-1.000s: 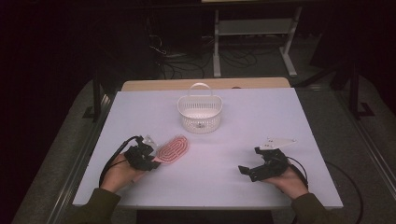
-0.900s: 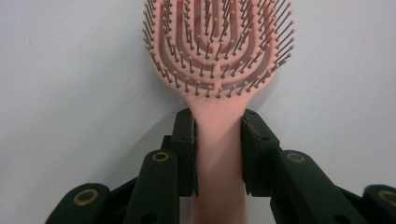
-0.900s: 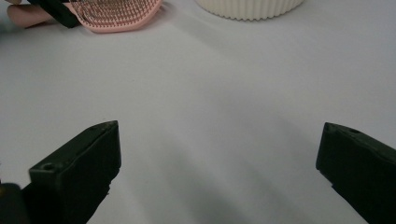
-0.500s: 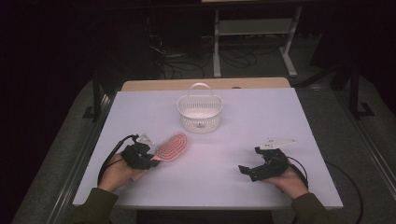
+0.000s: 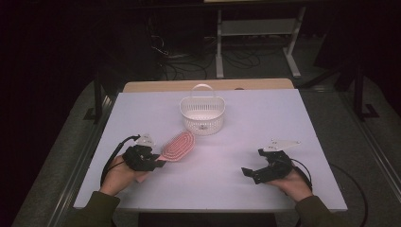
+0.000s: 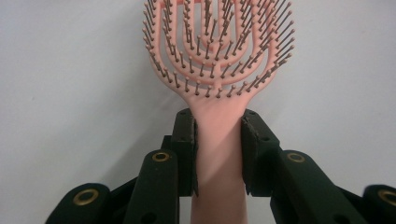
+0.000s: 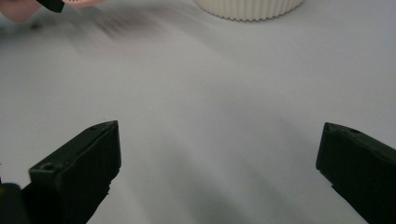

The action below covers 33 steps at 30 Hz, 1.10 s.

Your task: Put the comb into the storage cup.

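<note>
A pink vented hairbrush (image 5: pixel 178 146) with dark bristles is held at the table's left, its head pointing toward the basket. My left gripper (image 5: pixel 158 163) is shut on the brush's handle (image 6: pixel 217 154), one black pad on each side of it. The bristled head (image 6: pixel 217 44) faces the left gripper view's camera. A white slotted basket (image 5: pixel 202 113) with a hoop handle stands at the table's middle back; its lower wall (image 7: pixel 247 7) shows at the top of the right gripper view. My right gripper (image 5: pixel 247 172) rests open near the front right, nothing between its fingers (image 7: pixel 79 163).
The white tabletop (image 5: pixel 246 142) lies bare between the two hands. A strip of wooden board (image 5: pixel 142 86) shows behind the table's far edge. Dark floor with cables and a metal rack (image 5: pixel 257 28) lies beyond.
The left hand has shifted slightly with the brush, its head now a little nearer the basket. The right hand has stayed put.
</note>
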{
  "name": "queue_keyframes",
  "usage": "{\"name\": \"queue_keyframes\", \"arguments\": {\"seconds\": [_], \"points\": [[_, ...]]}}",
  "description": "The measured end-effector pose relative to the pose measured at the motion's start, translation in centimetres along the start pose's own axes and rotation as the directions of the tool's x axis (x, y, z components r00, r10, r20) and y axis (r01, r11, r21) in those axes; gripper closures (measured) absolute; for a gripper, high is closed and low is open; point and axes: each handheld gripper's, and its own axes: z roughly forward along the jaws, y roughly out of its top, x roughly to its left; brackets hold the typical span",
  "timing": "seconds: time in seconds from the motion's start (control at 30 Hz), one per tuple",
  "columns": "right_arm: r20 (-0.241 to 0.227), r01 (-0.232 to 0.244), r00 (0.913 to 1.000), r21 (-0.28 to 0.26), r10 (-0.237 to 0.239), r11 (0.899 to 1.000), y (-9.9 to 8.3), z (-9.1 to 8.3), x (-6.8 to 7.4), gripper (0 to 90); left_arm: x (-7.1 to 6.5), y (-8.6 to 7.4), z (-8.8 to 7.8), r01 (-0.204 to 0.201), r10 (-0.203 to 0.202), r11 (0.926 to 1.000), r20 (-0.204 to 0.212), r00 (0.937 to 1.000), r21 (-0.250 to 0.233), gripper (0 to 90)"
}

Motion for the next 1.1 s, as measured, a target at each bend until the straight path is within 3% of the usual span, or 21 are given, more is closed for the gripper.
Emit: {"name": "queue_keyframes", "arguments": {"seconds": [0.4, 0.83, 1.1], "points": [[0.001, 0.001, 1.0000, 0.000, -0.001, 1.000, 0.0, 0.0, 0.0, 0.0, -1.0, 0.9, -0.1, -0.031, 0.033, 0.9967, 0.033, 0.9989, -0.076, 70.3], [0.002, -0.003, 1.0000, -0.007, 0.003, 1.000, 0.0, -0.1, -0.1, 0.0, -2.0, 2.6, 0.2, -0.063, 0.071, 0.9870, 0.045, 0.9965, -0.148, 70.3], [0.000, -0.005, 1.0000, -0.011, 0.005, 1.000, 0.0, -0.1, -0.1, 0.0, -2.6, 3.7, 0.6, -0.085, 0.098, 0.9768, 0.056, 0.9936, -0.196, 70.2]]}}
